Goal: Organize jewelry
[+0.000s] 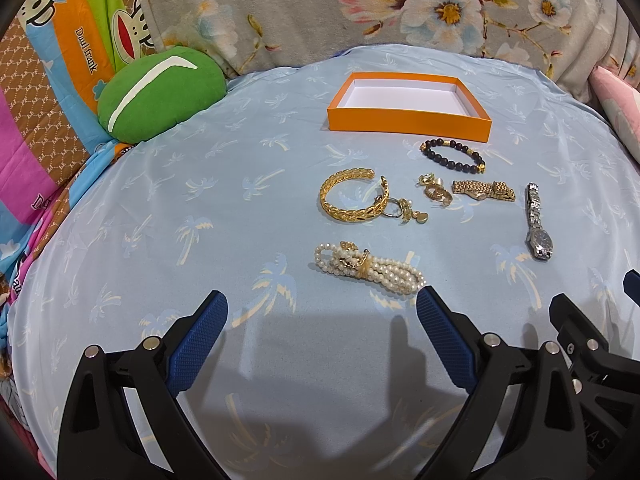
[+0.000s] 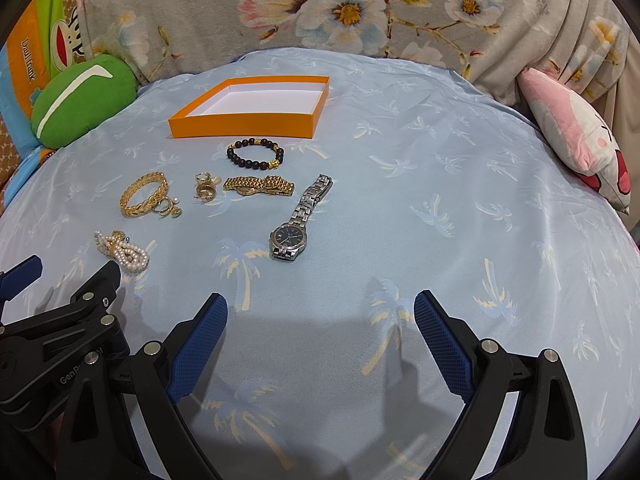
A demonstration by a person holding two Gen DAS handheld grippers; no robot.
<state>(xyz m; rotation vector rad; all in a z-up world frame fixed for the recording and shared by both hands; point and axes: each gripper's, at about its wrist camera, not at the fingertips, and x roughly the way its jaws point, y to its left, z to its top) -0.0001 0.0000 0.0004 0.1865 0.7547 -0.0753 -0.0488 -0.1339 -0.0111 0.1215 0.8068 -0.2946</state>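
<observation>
An empty orange box (image 1: 408,120) (image 2: 244,126) sits at the back of a light blue cloth. In front of it lie a black bead bracelet (image 1: 454,155) (image 2: 256,154), a gold bangle (image 1: 354,197) (image 2: 144,194), gold rings (image 1: 434,191) (image 2: 205,188), a gold watch (image 1: 482,190) (image 2: 258,186), a silver watch (image 1: 538,224) (image 2: 294,226) and a pearl bracelet (image 1: 368,266) (image 2: 122,250). My left gripper (image 1: 322,304) is open and empty just in front of the pearls. My right gripper (image 2: 320,306) is open and empty in front of the silver watch.
A green cushion (image 1: 160,92) (image 2: 82,102) lies at the back left and a pink plush pillow (image 2: 580,140) at the right. A floral blanket (image 1: 360,8) rises behind the cloth. Each gripper shows at the edge of the other's view.
</observation>
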